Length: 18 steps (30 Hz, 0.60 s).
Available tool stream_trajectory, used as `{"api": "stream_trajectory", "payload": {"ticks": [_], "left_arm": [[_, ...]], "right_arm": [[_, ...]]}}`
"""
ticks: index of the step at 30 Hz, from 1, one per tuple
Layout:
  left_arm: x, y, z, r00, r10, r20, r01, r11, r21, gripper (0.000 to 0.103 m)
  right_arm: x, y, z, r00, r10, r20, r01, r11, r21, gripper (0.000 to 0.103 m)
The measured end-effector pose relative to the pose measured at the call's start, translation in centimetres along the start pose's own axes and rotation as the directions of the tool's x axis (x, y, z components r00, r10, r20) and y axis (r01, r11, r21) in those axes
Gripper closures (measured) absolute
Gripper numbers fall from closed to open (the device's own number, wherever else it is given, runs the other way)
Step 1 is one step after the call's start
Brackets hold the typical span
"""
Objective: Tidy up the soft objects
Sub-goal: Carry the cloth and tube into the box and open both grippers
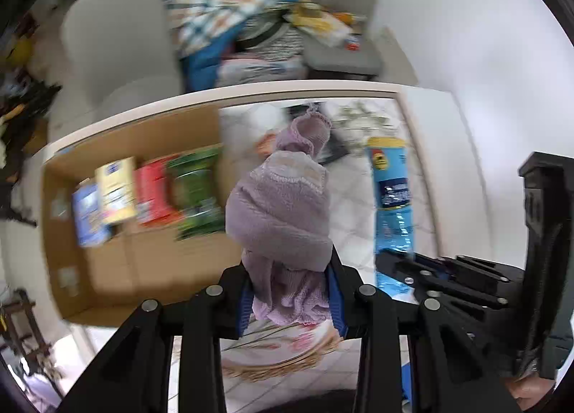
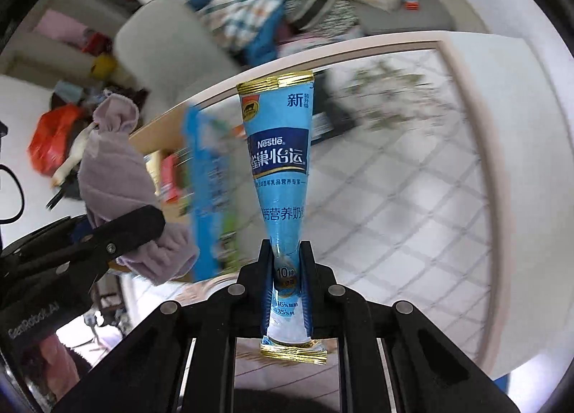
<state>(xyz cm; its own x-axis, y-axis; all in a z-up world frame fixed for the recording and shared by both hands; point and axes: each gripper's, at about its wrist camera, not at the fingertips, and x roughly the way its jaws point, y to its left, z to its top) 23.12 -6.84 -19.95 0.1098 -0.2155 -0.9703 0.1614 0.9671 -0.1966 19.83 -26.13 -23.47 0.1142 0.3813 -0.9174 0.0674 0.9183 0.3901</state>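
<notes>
Slippage threatens both loads: left hand-held gripper pinches a floppy sweater, right hand-held gripper clamps a slick packet (low down) above the box

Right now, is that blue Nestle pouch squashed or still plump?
Squashed where it is held: the right gripper pinches the blue pouch into a narrow waist near its lower end, and it fans out wide above. How full it is, cannot tell.

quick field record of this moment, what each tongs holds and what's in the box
left tongs: shut on lilac knit garment
right tongs: shut on blue Nestle sachet, pinched near its lower end
cardboard box: open, holds a row of packets in blue, yellow, red and green
surface: white quilted table top
image: motion-blurred
</notes>
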Motion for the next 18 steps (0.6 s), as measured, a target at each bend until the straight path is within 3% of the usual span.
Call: {"api": "stream_trajectory", "payload": {"ticks": [4, 9, 18], "left_arm": [[-1.0, 6.5, -1.8, 0.998, 0.055, -0.001, -0.055, 0.996, -0.066, 0.071], [-0.4, 13.5, -3.5, 0.994, 0.103, -0.037, -0.107, 0.984, -0.140, 0.071], [4.5, 20.7, -3.8, 0.983, 0.118, -0.144, -0.146, 0.968, -0.206, 0.071]], "right_arm": [[2.3, 5.9, -1.5, 0.998, 0.055, -0.025, -0.055, 0.998, -0.021, 0.089], [6.3, 11.5, -1.3, 0.996, 0.064, -0.057, -0.066, 0.997, -0.036, 0.089], [12.7, 14.9, 0.3, 0.999, -0.008, -0.038, 0.010, 0.999, 0.051, 0.089]]}}
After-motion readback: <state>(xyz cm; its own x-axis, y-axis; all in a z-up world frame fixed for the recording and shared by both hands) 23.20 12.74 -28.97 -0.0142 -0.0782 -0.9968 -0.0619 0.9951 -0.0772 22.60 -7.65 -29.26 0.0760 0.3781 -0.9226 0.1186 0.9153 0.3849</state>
